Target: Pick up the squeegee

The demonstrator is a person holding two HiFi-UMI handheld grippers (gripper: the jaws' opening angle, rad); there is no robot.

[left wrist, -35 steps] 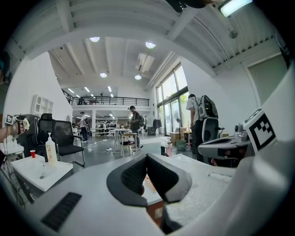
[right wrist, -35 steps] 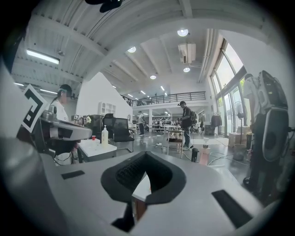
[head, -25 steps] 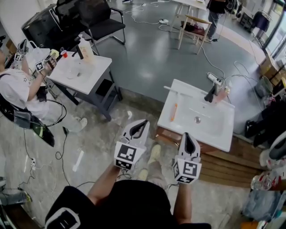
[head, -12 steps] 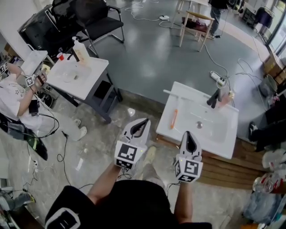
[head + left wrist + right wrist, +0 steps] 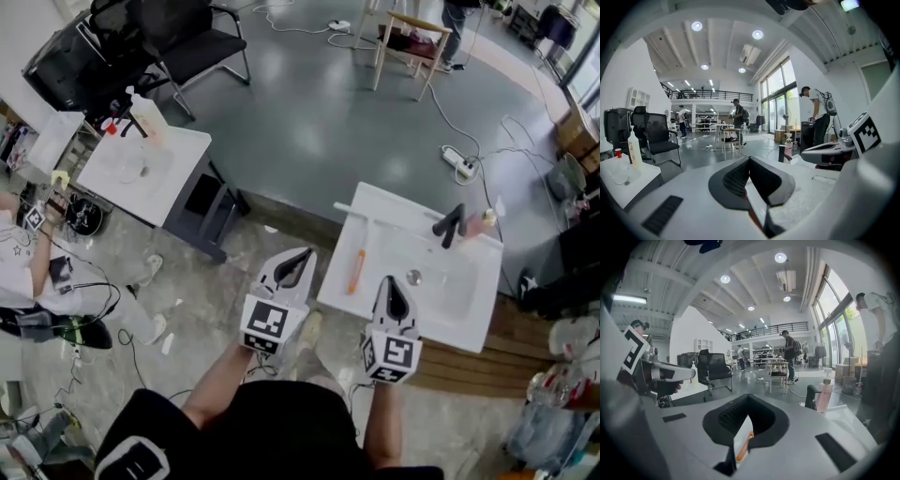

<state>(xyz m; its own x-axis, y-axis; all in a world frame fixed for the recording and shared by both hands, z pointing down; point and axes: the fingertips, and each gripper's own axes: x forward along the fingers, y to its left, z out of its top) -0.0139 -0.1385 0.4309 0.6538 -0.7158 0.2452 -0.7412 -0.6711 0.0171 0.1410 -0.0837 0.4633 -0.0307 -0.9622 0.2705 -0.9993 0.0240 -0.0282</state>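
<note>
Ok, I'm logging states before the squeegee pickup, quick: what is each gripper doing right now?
Left gripper: closed, fingers together, holding nothing.
Right gripper: closed, fingers together, holding nothing.

Bright daylight from tall windows [image 5: 778, 98] plus ceiling spotlights [image 5: 696, 26]; fisheye bending, black corners.

No legible text, label, brand, number or sign found in any view; only black-and-white square marker patterns noted on the left gripper [image 5: 299, 261] and the right gripper [image 5: 391, 287], bearing no readable characters.
</note>
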